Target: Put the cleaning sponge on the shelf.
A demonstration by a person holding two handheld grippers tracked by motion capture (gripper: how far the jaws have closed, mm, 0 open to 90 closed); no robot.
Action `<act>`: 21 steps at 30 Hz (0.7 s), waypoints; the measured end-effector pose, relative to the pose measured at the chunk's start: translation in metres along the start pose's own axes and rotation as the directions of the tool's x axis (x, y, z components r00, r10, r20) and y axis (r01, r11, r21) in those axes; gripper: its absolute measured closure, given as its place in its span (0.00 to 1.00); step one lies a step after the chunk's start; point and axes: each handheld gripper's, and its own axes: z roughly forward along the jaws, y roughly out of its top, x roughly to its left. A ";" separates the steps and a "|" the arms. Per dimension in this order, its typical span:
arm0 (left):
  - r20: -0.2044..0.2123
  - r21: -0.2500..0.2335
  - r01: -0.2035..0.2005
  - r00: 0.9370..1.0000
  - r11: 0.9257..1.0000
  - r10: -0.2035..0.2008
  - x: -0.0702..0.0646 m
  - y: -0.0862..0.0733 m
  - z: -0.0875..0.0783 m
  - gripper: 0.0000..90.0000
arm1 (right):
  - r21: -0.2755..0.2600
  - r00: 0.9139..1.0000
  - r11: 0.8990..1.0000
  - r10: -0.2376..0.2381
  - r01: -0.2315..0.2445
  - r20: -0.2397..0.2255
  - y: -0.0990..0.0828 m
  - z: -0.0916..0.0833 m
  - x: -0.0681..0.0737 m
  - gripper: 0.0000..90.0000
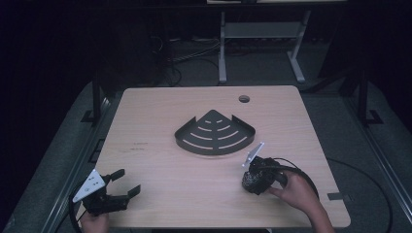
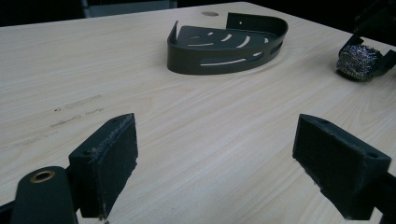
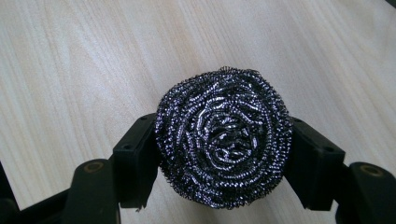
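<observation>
A round steel-wool scourer (image 3: 223, 135) lies on the wooden table, and my right gripper (image 3: 223, 158) is shut on it, both pads pressed into its sides. In the high view the scourer (image 1: 252, 180) sits at the front right under that gripper (image 1: 254, 177), held by a hand. A black slotted corner shelf (image 1: 215, 133) rests in the middle of the table. My left gripper (image 1: 124, 181) lies open at the front left, jaws wide apart over bare wood. The left gripper view shows the shelf (image 2: 226, 44) far ahead and the scourer (image 2: 357, 60) at the right.
The table (image 1: 160, 170) has a round cable hole (image 1: 244, 99) near its far edge. A cable (image 1: 301, 172) loops from the right gripper. Beyond the far edge stand white table legs (image 1: 222, 48) on a dark floor.
</observation>
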 end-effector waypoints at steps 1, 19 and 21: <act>-0.001 0.001 0.000 1.000 1.000 0.000 0.000 0.000 0.000 0.15 | 0.000 1.000 1.000 -0.001 0.001 0.001 0.001 -0.001 0.000 0.37; 0.001 -0.002 0.005 1.000 1.000 -0.004 0.000 0.000 0.001 0.15 | -0.024 1.000 1.000 -0.012 0.012 -0.012 0.018 -0.011 -0.004 0.37; 0.002 -0.002 0.001 1.000 1.000 -0.001 0.000 0.000 0.001 0.15 | -0.031 1.000 0.999 -0.018 0.017 -0.010 0.020 -0.013 -0.005 0.37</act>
